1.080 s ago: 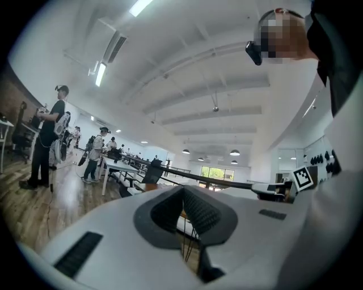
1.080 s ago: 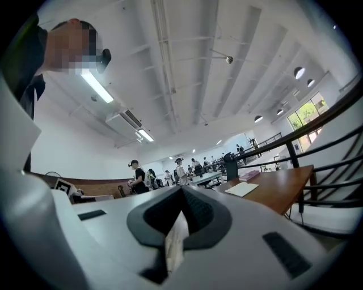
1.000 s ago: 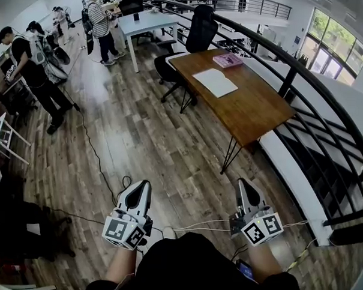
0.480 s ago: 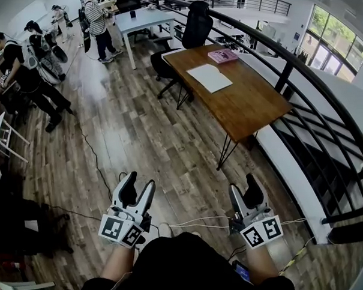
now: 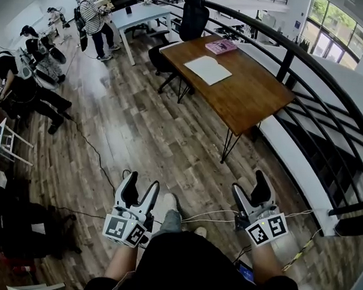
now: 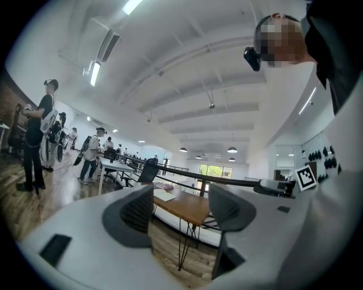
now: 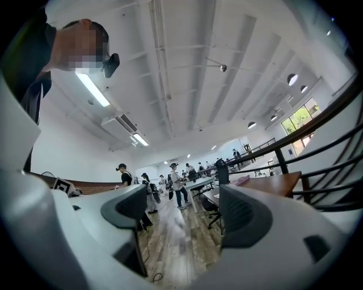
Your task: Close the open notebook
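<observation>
**Approach stage: notebook not yet reached**

The notebook [image 5: 207, 70] is shown lying open on the worktop [image 5: 252, 105], well apart from both claws; no part of the closing is done. The left claw [image 5: 141, 185] and right claw [image 5: 250, 185] are being opened, nothing between their jaws. Bare floor [image 5: 152, 134] is left ahead; the worktop's right edge is bounded by the railing [image 5: 291, 63].

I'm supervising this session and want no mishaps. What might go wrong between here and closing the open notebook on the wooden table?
1. Tripping: thin white cables trail over the plank floor right by the person's feet, on the way to the brown wooden table.
2. The open white notebook lies close to the table edge on the black office chair's side; a sloppy flip might slide it off rather than shut it.
</observation>
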The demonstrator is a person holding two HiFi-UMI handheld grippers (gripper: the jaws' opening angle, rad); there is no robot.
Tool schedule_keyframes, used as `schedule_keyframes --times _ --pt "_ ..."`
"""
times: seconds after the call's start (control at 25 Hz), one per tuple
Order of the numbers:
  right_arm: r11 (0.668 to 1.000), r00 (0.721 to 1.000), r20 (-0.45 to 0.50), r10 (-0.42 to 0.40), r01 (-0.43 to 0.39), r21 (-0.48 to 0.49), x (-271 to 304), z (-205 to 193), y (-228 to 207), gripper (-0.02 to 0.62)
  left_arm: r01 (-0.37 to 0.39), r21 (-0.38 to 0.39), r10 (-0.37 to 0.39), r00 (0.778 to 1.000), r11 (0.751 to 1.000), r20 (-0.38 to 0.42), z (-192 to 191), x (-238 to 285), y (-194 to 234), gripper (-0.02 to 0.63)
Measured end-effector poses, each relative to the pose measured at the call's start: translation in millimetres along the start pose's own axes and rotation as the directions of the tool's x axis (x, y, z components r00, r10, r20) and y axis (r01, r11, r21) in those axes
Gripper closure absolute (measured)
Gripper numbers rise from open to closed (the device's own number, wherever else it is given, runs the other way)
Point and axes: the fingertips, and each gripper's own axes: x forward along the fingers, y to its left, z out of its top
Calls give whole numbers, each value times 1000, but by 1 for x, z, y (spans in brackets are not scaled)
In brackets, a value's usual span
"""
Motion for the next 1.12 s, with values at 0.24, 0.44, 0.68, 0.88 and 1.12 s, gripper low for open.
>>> schedule_keyframes --times 0.24,0.44,0.68,0.88,1.12 --pt "999 999 1 -40 40 -21 35 0 -11 212 38 -5 -38 999 999 6 -2 46 28 313" --pt "997 997 9 -71 71 -39 84 5 -19 220 75 -20 -75 997 997 19 3 91 63 313" --pt "994 996 21 -86 88 -58 151 9 -21 237 121 -28 -121 992 992 21 13 143 112 313" --pt "994 996 21 -84 85 -75 198 6 -18 252 151 -25 -150 988 988 32 21 170 144 313" --pt "997 998 -3 -60 60 -46 234 -12 -3 270 140 -35 -140 990 990 19 20 184 180 313"
